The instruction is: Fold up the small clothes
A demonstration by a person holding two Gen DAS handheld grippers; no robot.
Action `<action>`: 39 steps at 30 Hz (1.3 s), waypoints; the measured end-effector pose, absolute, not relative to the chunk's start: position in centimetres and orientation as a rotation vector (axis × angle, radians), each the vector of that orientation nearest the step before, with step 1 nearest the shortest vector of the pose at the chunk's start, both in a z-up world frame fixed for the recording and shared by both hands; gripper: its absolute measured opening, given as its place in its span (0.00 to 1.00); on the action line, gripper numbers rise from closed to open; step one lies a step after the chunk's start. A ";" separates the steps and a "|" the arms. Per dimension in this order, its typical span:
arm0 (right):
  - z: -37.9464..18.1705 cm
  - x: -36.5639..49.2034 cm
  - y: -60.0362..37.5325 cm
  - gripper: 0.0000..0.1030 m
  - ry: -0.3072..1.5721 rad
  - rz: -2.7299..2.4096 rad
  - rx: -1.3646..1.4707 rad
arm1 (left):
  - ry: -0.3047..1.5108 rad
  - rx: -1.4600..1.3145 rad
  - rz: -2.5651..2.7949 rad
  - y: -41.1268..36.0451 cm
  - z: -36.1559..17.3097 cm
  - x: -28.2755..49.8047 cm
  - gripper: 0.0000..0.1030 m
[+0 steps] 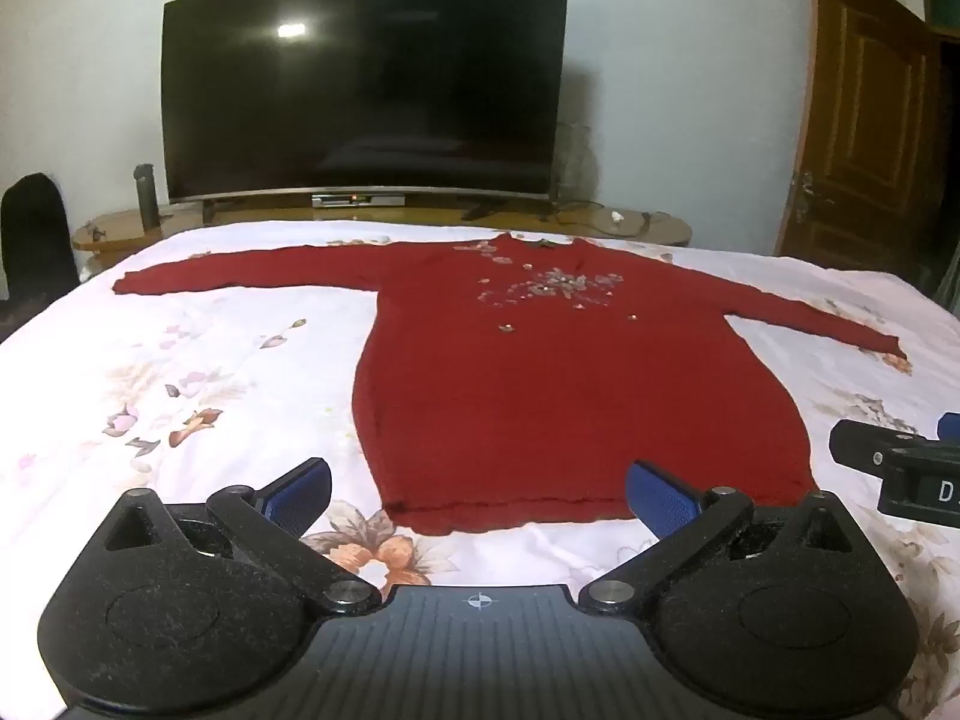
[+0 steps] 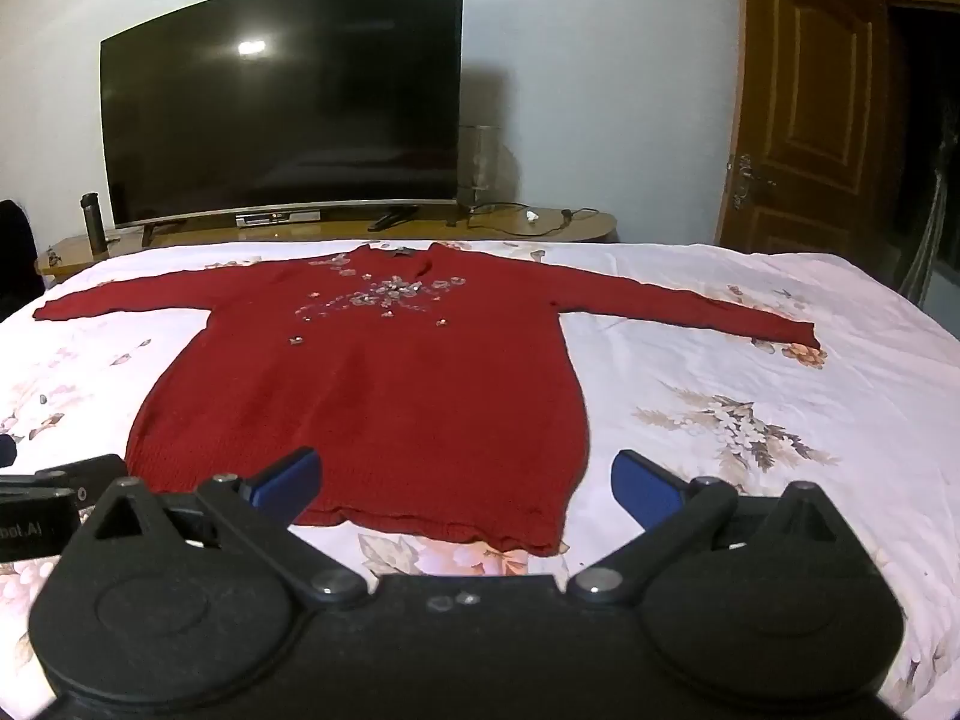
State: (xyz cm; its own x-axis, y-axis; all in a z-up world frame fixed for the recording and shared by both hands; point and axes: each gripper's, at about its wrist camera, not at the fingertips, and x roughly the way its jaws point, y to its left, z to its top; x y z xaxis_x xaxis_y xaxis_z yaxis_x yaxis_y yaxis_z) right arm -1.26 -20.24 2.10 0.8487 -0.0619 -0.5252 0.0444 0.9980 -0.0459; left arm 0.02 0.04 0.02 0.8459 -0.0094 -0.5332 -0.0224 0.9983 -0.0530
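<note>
Left gripper: matte black speckled plastic body, ribbed centre plate, blue rubbery textured pads; fingers spread wide apart, gripping nothing, at the bottom of the left wrist view above the sweater hem.

Right gripper: same black housing and blue pads; fingers spread wide apart, gripping nothing, at the bottom of the right wrist view. Its side shows at the right edge of the left wrist view, cut off by the frame.

Sweater: dark red knit, long-bodied, laid flat in the centre of both frames, both sleeves stretched outward, neckline toward the top. Pale bead or sequin floral trim across the chest; detail too blurred to make out. Ribbed hem slightly wavy near the lower centre.

Bedsheet: white cloth with faded floral print, lightly creased.

Television: large curved black glossy screen, upper centre-left, reflecting one light spot.

Cabinet: low, polished wood, rounded ends, mostly hidden behind the bed.

Flask: dark cylinder, upper left.

Door: brown panelled wood, upper right, partly cut off.
</note>
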 end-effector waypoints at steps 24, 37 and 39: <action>1.9 -1.3 -20.2 1.00 0.531 -0.028 -0.034 | 0.563 -0.049 0.009 0.0 0.7 -0.2 1.00; 2.0 -1.3 -20.1 1.00 0.530 -0.027 -0.035 | 0.564 -0.044 0.008 -0.1 0.6 0.1 1.00; 2.1 -1.3 -20.1 1.00 0.529 -0.027 -0.035 | 0.563 -0.045 0.010 0.0 0.6 0.1 1.00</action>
State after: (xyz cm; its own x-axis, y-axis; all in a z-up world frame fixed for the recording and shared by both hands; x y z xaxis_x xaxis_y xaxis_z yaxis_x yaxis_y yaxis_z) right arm -1.32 -20.13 2.06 0.8630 -0.0346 -0.5040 0.0166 0.9991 -0.0401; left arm 0.07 -0.02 0.64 0.8454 -0.0025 -0.5341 -0.0220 0.9990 -0.0395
